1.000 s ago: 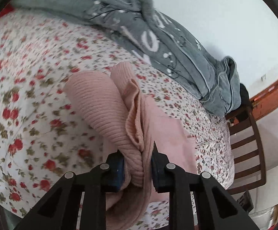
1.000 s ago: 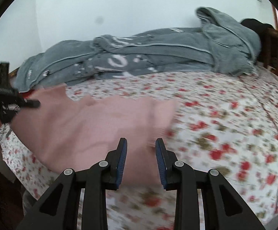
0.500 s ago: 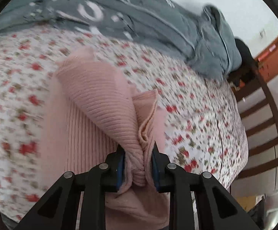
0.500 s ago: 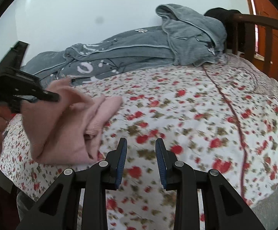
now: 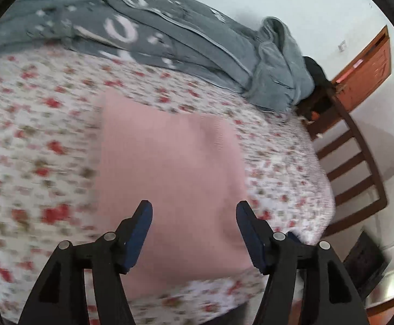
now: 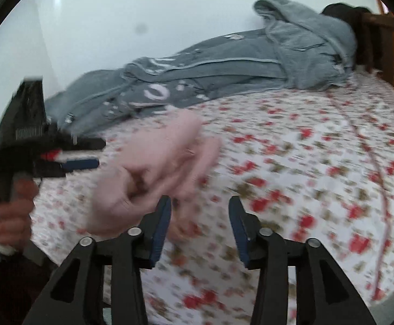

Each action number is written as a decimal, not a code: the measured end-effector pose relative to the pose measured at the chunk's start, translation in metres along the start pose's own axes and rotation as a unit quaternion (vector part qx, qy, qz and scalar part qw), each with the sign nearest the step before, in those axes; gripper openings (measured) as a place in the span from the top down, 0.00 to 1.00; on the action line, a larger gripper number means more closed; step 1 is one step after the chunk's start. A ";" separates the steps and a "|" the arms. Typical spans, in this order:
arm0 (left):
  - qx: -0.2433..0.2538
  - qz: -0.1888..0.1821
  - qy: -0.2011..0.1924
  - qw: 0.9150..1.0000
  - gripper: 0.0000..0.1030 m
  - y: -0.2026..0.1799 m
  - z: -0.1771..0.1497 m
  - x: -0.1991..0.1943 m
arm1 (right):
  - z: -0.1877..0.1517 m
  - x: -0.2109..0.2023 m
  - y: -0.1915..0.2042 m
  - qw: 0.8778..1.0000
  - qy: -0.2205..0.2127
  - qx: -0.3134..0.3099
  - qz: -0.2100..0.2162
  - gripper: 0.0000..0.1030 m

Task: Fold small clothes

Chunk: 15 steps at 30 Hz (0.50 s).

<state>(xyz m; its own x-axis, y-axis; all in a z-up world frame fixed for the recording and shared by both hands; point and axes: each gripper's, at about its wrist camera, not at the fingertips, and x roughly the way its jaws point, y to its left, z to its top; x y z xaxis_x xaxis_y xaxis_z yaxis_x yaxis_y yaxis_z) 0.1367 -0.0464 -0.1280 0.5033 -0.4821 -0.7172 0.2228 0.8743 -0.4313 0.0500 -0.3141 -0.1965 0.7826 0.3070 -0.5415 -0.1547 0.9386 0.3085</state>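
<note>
Both tongs opening, nothing gripped: left tongs (image 5: 194,211) over pink garment (image 5: 169,178) on near bed (image 5: 34,135); right tongs (image 6: 199,205) beside it. Fold looks bunched, blur permitting; I'd flatten edges before regripping.

Floral bedsheet (image 5: 28,140) covers the bed. Grey blanket (image 5: 175,40) with white lettering bunched along the far side by the white wall (image 6: 131,8). Dark wooden chair (image 5: 359,168) beside the bed, orange-brown door (image 5: 367,70) behind it.
</note>
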 end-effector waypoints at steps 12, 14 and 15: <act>-0.026 0.036 -0.004 0.999 0.40 0.090 -0.029 -0.023 | 0.037 0.091 0.006 0.988 0.077 0.126 0.053 0.35; -0.033 0.036 -0.007 0.999 0.40 0.100 -0.032 -0.026 | 0.034 0.112 0.007 0.984 0.099 0.136 0.059 0.35; -0.038 0.036 -0.007 0.999 0.40 0.106 -0.033 -0.027 | 0.034 0.120 0.009 0.984 0.104 0.135 0.052 0.36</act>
<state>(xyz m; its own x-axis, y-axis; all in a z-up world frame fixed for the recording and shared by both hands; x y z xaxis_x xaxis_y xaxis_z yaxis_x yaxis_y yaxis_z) 0.1195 0.0574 -0.1725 0.5280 -0.4167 -0.7400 0.1215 0.8995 -0.4197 0.1634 -0.2737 -0.2319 0.6266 0.4514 -0.6353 -0.0400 0.8327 0.5522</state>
